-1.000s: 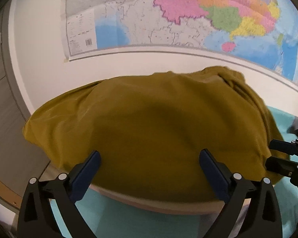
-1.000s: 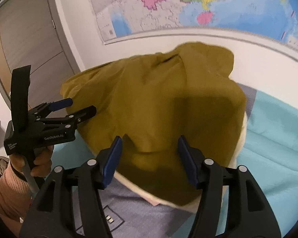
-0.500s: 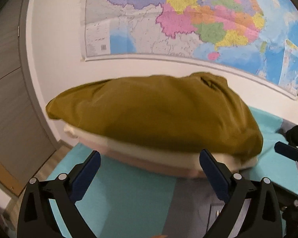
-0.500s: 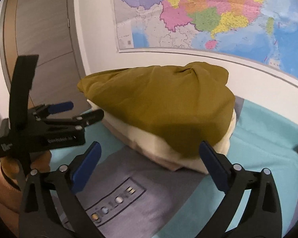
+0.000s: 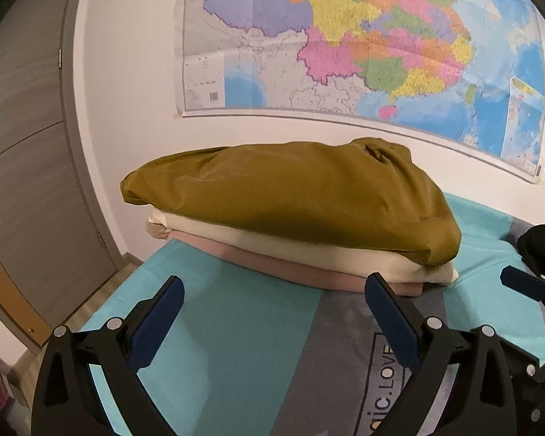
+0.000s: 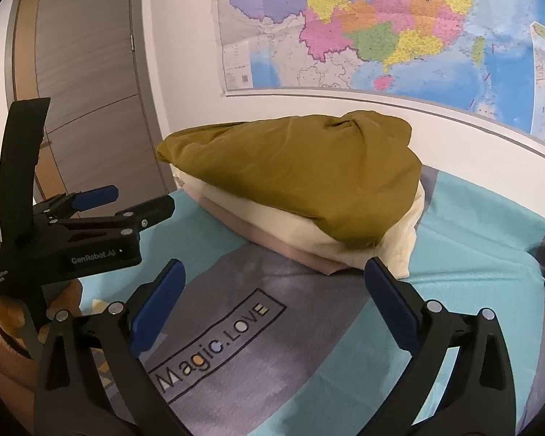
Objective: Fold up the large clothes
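A folded mustard garment (image 5: 290, 196) (image 6: 301, 178) lies on top of a cream piece (image 5: 272, 243) and a pink piece (image 5: 272, 267), stacked at the far end of the bed against the wall. My left gripper (image 5: 274, 289) is open, well short of the stack, with nothing between its blue pads. My right gripper (image 6: 276, 272) is open just as wide, also empty and short of the stack. The right wrist view shows the left gripper (image 6: 134, 200) from the side at the left, jaws apart. The right gripper's fingertip (image 5: 519, 279) pokes in at the left wrist view's right edge.
The bed has a teal sheet (image 5: 236, 327) with a grey panel (image 6: 290, 327) printed "Magic.LOVE". A large map (image 5: 345, 54) hangs on the white wall behind the stack. A grey door (image 6: 83, 91) stands at the left. Something black (image 5: 541, 243) lies at the right edge.
Both grippers have pulled back from the mustard garment, which now rests on the stack farther away. The right gripper's jaws have spread wider. More of the bed shows in front.
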The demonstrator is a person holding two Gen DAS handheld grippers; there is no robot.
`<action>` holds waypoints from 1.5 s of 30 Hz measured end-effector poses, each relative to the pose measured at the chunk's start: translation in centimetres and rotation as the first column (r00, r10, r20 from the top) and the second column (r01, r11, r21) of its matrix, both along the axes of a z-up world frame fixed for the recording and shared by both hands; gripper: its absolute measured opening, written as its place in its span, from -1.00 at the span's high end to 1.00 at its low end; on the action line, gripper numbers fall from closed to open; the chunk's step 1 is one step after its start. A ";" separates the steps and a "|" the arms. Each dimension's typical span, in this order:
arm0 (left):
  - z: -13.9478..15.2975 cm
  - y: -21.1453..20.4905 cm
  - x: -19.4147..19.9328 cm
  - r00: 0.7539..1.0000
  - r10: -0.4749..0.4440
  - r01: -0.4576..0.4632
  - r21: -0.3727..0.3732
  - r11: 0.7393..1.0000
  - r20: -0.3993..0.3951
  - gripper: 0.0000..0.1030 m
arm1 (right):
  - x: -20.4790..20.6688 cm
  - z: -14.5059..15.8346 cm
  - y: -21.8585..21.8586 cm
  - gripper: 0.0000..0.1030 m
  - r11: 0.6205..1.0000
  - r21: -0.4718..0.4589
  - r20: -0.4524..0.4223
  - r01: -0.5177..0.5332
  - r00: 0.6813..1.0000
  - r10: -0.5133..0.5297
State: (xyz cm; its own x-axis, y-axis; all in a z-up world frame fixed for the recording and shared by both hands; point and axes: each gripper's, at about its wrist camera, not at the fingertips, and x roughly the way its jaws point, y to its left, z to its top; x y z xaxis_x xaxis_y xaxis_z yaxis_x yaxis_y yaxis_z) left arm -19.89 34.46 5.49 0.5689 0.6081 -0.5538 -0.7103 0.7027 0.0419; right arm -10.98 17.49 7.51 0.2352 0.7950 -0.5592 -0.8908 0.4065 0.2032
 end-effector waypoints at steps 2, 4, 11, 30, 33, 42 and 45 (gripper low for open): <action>0.1 -0.4 -0.3 1.000 0.012 -0.012 0.013 1.000 -0.002 -0.87 | -0.3 0.1 -0.3 -0.89 1.000 0.004 0.004 0.003 1.000 -0.003; 0.0 -0.6 -0.5 1.000 0.010 -0.010 0.013 1.000 -0.007 -0.87 | -0.6 0.1 -0.5 -0.89 1.000 0.004 0.008 0.005 1.000 -0.005; -0.1 -1.6 -1.1 1.000 0.001 0.000 0.019 1.000 -0.014 -0.87 | -1.1 0.2 -0.8 -0.89 1.000 0.005 0.012 0.009 1.000 -0.009; -0.3 -2.9 -2.1 1.000 -0.005 0.005 0.010 1.000 -0.016 -0.87 | -2.3 0.2 -1.9 -0.89 1.000 0.013 0.003 0.009 1.000 -0.009; -0.4 -2.9 -2.2 1.000 -0.003 0.003 0.011 1.000 -0.015 -0.87 | -2.4 0.3 -1.9 -0.89 1.000 0.013 0.003 0.007 1.000 -0.007; -0.6 -3.2 -2.5 1.000 -0.002 0.002 0.006 1.000 -0.021 -0.87 | -2.7 0.3 -1.9 -0.89 1.000 0.014 -0.001 0.006 1.000 -0.006; -0.7 -3.3 -2.5 1.000 -0.004 0.004 0.005 1.000 -0.023 -0.87 | -2.7 0.3 -1.9 -0.89 1.000 0.017 -0.003 0.004 1.000 -0.004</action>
State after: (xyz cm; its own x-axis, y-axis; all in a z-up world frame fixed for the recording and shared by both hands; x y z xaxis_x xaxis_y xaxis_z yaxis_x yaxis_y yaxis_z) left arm -22.43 31.17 4.84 0.5583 0.6090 -0.5634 -0.7065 0.7050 0.0619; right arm -13.68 15.55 7.78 0.2366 0.8035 -0.5462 -0.8885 0.4065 0.2131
